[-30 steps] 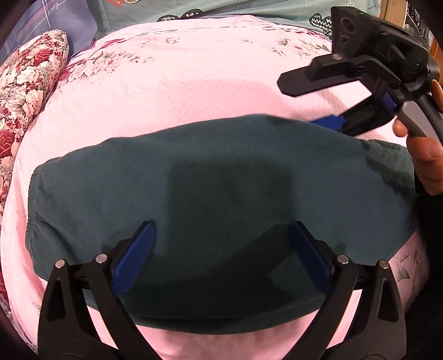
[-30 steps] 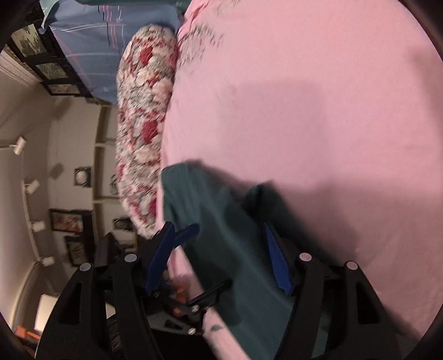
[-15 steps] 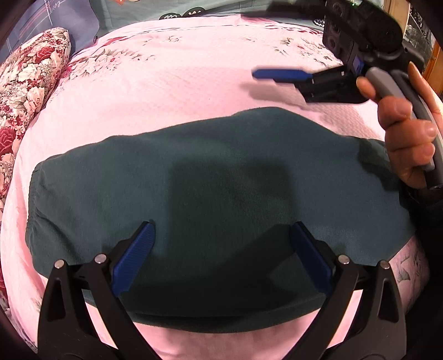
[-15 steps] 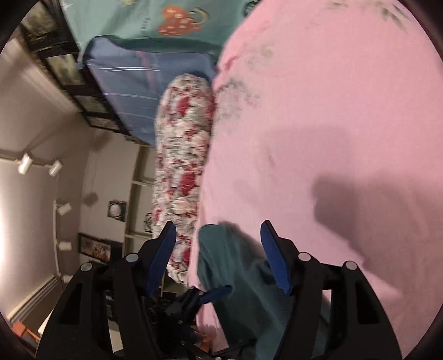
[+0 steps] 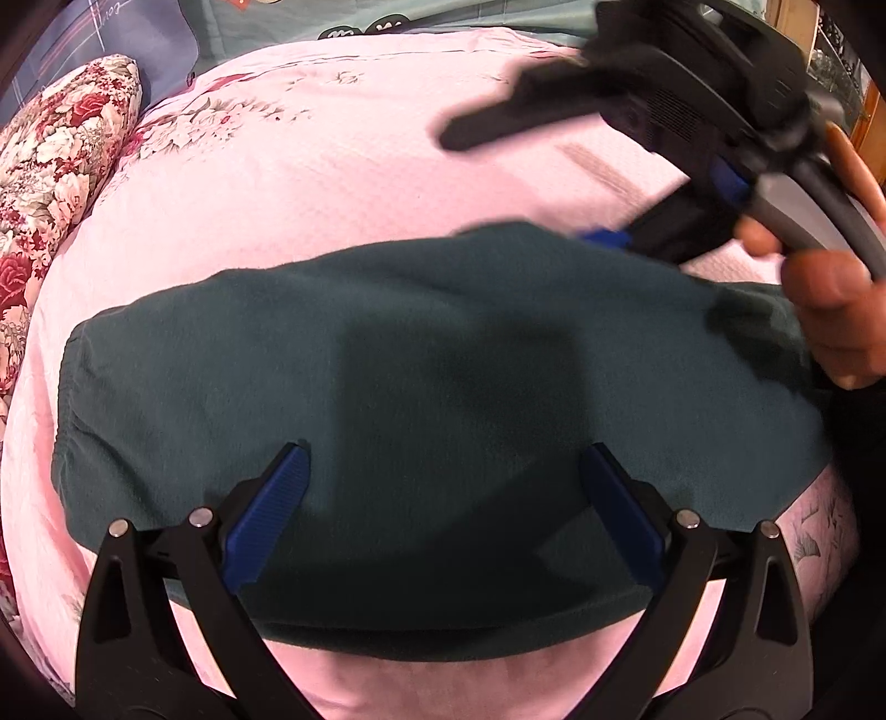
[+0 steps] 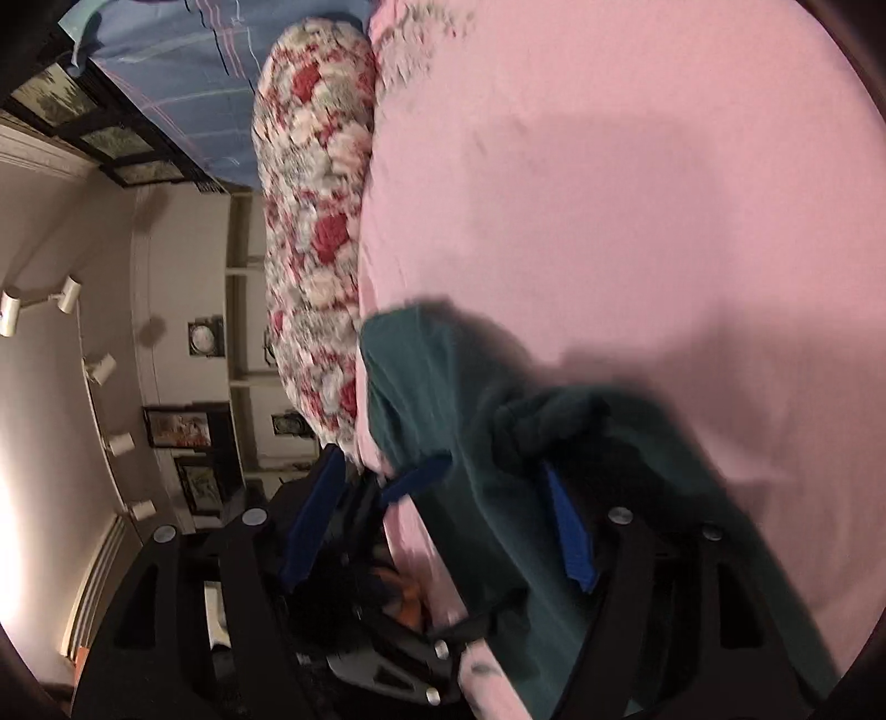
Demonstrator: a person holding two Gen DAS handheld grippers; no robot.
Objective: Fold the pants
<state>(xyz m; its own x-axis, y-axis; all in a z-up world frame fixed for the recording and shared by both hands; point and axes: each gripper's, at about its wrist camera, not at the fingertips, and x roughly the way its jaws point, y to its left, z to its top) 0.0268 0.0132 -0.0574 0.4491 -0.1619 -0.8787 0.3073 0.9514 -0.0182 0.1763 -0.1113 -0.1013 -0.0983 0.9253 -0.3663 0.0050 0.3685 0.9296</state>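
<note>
Dark green pants (image 5: pixel 421 387) lie folded in a wide band across the pink bed sheet (image 5: pixel 332 166). My left gripper (image 5: pixel 443 493) is open and hovers over the pants' near edge, holding nothing. My right gripper (image 5: pixel 598 183) shows blurred at the upper right of the left wrist view, open, its lower blue pad at the pants' far edge. In the right wrist view the right gripper (image 6: pixel 443 498) is open over the pants (image 6: pixel 443 387), with a bunched fold near its right finger.
A floral bolster pillow (image 5: pixel 50 183) lies along the left edge of the bed and also shows in the right wrist view (image 6: pixel 315 221). A blue and teal blanket (image 5: pixel 138 39) lies at the bed's far end. The person's hand (image 5: pixel 830 310) holds the right gripper.
The right gripper swung up off the pants half a second ago and has now come back down to the far right edge. The left gripper and the pants have barely moved.
</note>
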